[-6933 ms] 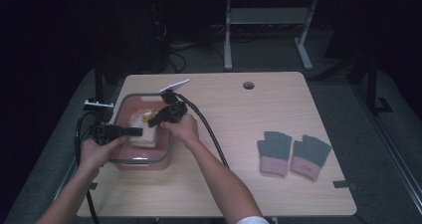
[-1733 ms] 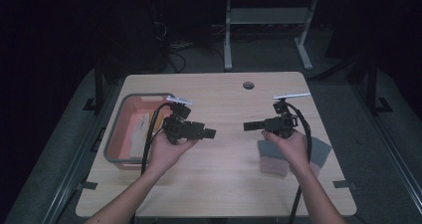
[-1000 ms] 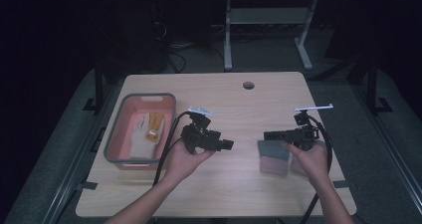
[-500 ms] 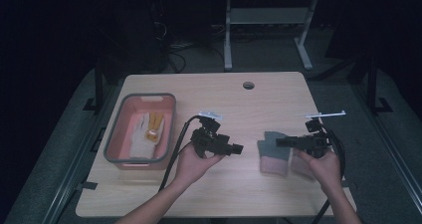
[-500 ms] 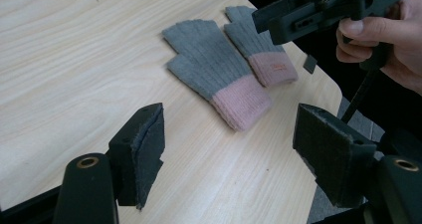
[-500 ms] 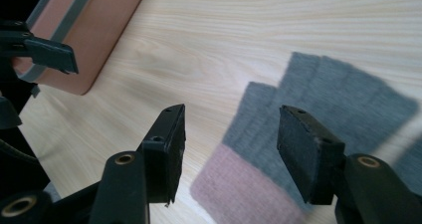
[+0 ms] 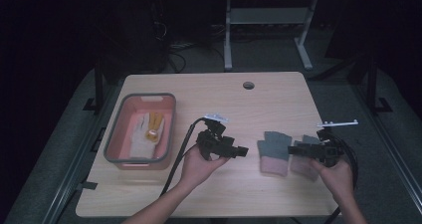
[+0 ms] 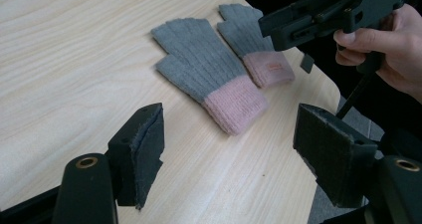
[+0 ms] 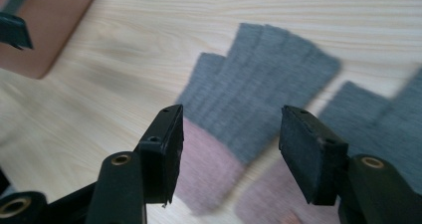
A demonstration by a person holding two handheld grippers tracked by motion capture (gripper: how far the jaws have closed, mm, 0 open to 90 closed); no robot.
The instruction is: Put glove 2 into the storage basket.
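High view: two grey gloves [image 7: 274,152] with pink cuffs lie side by side right of the pink bin [image 7: 141,159] | left gripper [image 7: 242,152] jaws apart, empty, just opened wider, short of gloves | right gripper [image 7: 292,150] jaws apart, opening, over the gloves | bin holds a white glove [image 7: 142,132] | nothing blocks the gloves.

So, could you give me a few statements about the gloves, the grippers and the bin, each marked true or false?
1. Two grey gloves with pink cuffs lie side by side on the table. True.
2. The left gripper is clamped on a glove. False: its jaws are open, with nothing between them.
3. The pink bin holds a pale glove. True.
4. The right gripper is inside the bin. False: it is over the grey gloves, jaws open.
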